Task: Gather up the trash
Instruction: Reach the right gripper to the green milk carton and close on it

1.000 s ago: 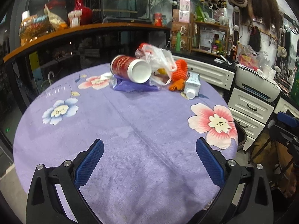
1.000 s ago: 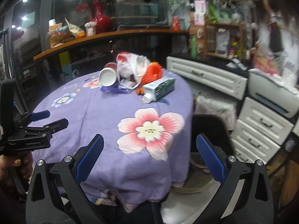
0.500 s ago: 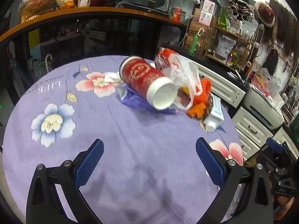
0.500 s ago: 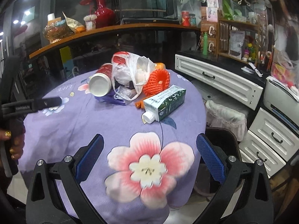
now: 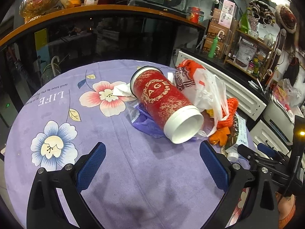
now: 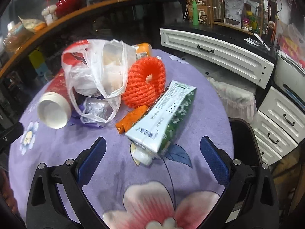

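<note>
A pile of trash lies on a round table with a purple flowered cloth point(image 5: 118, 152). A red paper cup point(image 5: 164, 99) lies on its side, its white open end toward my left gripper point(image 5: 152, 160), which is open and empty just short of it. Beside the cup are a white plastic bag point(image 6: 97, 70), an orange foam net point(image 6: 144, 84), an orange peel point(image 6: 131, 120) and a green-and-white carton point(image 6: 165, 118). My right gripper point(image 6: 152, 154) is open and empty, with the carton's capped end between its fingertips.
White drawer cabinets point(image 6: 217, 57) stand behind and right of the table. A dark bin point(image 6: 242, 145) sits on the floor off the table's right edge. A crumpled tissue point(image 5: 122, 90) and purple wrapper point(image 5: 148, 126) lie by the cup. A wooden shelf point(image 5: 95, 9) runs behind.
Both grippers have moved forward toward the trash pile. The cup now lies close before the left gripper and the carton reaches between the right gripper's fingers. Nothing was grasped.
</note>
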Available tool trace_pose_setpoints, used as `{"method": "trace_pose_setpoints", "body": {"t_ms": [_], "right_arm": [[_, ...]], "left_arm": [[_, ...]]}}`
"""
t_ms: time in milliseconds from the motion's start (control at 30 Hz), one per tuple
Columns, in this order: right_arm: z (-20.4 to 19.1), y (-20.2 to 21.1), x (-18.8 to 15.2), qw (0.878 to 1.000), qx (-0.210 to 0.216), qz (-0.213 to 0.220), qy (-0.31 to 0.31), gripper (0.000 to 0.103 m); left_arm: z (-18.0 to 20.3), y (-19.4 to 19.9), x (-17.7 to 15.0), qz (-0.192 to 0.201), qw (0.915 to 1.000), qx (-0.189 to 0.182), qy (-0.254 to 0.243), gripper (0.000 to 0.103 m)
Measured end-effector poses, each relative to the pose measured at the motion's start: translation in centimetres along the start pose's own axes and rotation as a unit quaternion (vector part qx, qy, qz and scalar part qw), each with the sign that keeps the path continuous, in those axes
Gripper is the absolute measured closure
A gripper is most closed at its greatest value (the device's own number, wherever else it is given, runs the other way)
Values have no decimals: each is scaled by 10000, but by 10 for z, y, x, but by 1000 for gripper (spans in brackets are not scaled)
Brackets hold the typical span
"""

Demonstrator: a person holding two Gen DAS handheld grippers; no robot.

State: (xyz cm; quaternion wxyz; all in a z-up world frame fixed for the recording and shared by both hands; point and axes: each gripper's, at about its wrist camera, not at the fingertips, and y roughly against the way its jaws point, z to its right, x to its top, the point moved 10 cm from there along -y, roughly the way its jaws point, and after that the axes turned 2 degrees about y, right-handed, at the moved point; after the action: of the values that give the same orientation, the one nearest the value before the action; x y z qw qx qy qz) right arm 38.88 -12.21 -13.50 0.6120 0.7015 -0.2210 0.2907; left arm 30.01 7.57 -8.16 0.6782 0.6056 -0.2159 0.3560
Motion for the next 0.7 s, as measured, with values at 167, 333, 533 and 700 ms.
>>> {"method": "trace_pose_setpoints", "body": {"t_ms": [167, 333, 533, 700], "right_arm": [[5, -24, 1, 9993, -288, -231, -109, 23], [18, -23, 4, 9989, -238, -251, -322, 26], [41, -28, 1, 9977, -193, -521, -389, 26], [50, -41, 14, 9967, -257, -690, -341, 26]], "left_arm": [[-6, -11, 0, -89, 9999, -3, 110, 6], [-5, -15, 1, -90, 10000, -2, 20, 6], [-10, -15, 8, -55, 10000, -17, 60, 6], [-8, -16, 15, -22, 10000, 6, -5, 6]]}}
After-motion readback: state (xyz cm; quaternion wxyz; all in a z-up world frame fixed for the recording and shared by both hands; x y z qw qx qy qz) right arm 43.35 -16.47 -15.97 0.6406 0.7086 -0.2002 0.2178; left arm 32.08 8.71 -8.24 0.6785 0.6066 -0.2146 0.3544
